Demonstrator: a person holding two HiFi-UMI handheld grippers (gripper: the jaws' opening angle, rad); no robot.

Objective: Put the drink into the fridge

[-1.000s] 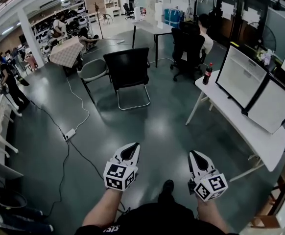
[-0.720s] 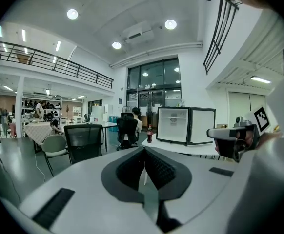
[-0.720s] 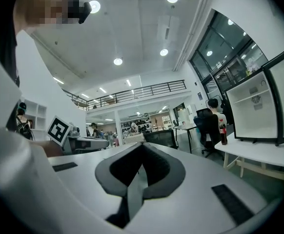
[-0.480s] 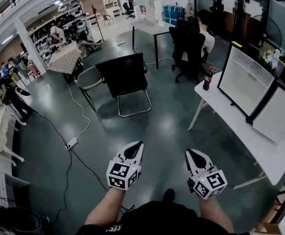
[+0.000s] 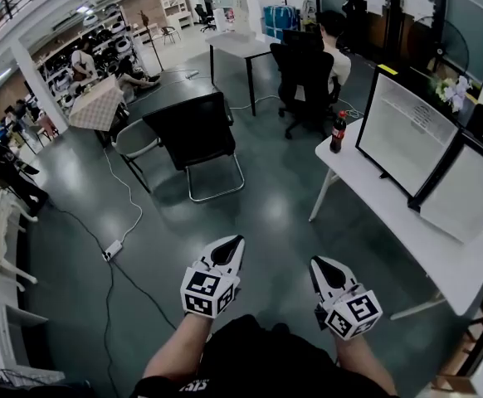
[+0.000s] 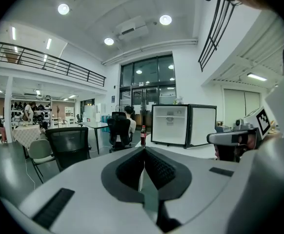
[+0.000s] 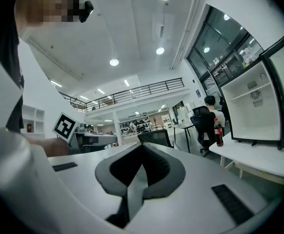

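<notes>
Left gripper (image 5: 231, 242), right gripper (image 5: 316, 264); chair (image 5: 193, 131) beyond

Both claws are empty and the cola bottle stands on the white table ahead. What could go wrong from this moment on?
1. The bottle stands near the corner of the table, so a nudge may knock it off the edge.
2. The left claw and the right claw are both shut; unless one opens first, it would push the bottle instead of gripping it.
</notes>
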